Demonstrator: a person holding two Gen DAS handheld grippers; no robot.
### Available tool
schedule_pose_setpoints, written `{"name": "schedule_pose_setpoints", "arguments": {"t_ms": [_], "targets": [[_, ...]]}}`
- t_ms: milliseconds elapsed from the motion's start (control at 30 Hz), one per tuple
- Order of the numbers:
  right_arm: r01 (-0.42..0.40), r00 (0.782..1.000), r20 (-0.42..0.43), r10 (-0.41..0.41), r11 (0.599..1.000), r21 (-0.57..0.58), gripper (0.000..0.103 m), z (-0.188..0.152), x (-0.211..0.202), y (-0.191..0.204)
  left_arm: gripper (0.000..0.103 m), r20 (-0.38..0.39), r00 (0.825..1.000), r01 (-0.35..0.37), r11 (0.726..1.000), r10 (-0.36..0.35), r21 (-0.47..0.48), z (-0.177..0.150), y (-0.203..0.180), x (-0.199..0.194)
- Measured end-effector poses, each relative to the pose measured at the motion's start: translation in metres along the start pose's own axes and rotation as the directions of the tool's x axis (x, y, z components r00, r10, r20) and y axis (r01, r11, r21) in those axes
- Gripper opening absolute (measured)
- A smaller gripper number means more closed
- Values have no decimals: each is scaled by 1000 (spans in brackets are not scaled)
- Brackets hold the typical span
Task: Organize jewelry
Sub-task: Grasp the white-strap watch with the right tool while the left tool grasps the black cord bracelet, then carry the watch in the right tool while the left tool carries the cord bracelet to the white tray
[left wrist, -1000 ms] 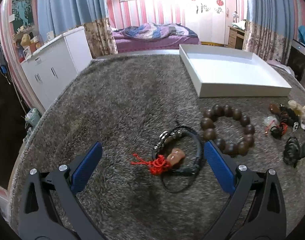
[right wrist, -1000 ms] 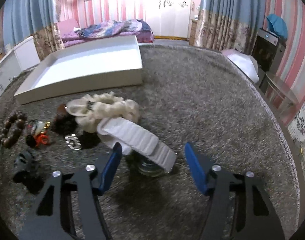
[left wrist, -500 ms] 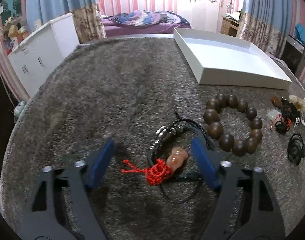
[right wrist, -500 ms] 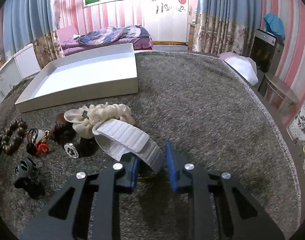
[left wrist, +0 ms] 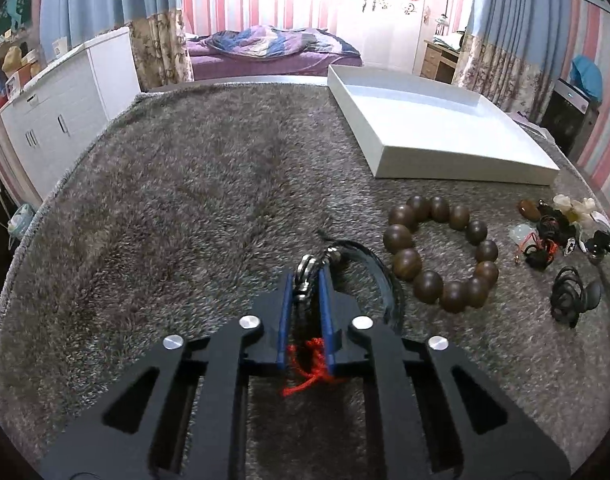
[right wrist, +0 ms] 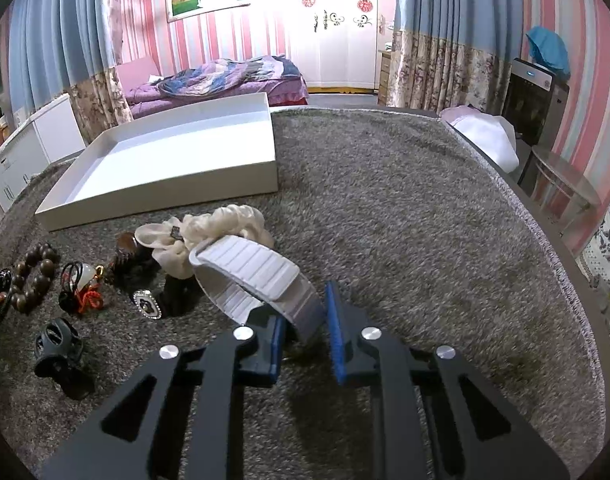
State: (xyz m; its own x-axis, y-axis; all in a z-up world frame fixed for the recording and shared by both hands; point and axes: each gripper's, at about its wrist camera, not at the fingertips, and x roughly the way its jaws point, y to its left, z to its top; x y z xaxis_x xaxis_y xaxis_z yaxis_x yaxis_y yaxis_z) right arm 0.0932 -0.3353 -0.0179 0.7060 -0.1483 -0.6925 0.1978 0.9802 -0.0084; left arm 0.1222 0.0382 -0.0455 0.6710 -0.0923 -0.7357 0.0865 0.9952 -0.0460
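While both pairs of tongs have just been closing, each now has a piece between its blue pads; the left tongs [left wrist: 305, 280] are clenched on the cord bracelet [left wrist: 369, 264], its metal beads pinched at the tips and its red tassel [left wrist: 309, 372] bunched further back between the arms; a second ago those same tongs stood wide on either side of it. The right tongs [right wrist: 305, 316] have narrowed from a broad gap onto the white strap [right wrist: 261, 276]; the end of it hangs between the pads, and the left pad presses it, though I cannot tell whether the right pad quite touches.

Ahead and to the right of the left tongs lies the bead bracelet [left wrist: 441, 256], just beside the cord loop; further right sits a scatter of small charms [left wrist: 541, 236]. Ahead and to the left of the right tongs rests the scrunchie [right wrist: 221, 228], touching the strap, with a dark clip [right wrist: 59, 340] off to the left. The tray [right wrist: 165, 196] stands beyond everything on the grey table [right wrist: 405, 220], and nothing is in it yet.

To my eye the picking-up is done for two pieces; lifting them across to the tray looks like what comes next; the cord's loose loop may drag on the beads.
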Motion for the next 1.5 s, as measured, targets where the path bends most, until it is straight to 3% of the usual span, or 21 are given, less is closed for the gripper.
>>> {"name": "schedule_pose_setpoints", "arguments": {"t_ms": [333,867,1100,1500], "targets": [[-39,999,37,38,999,8,5,1,-19,7,10,63,998,25,1000,-24,-3,5,7,-36],[-81,990,117,79,997,12,4,3,-69,5,10,133,990,36,999,-36,7,3,6,-87],[-86,987,140,83,996,15,4,13,-77,6,10,157,988,3,1000,-4,8,12,6,-93],[-164,986,34,163,986,30,4,63,-35,24,10,173,985,11,999,-17,36,67,-28,-68]]}}
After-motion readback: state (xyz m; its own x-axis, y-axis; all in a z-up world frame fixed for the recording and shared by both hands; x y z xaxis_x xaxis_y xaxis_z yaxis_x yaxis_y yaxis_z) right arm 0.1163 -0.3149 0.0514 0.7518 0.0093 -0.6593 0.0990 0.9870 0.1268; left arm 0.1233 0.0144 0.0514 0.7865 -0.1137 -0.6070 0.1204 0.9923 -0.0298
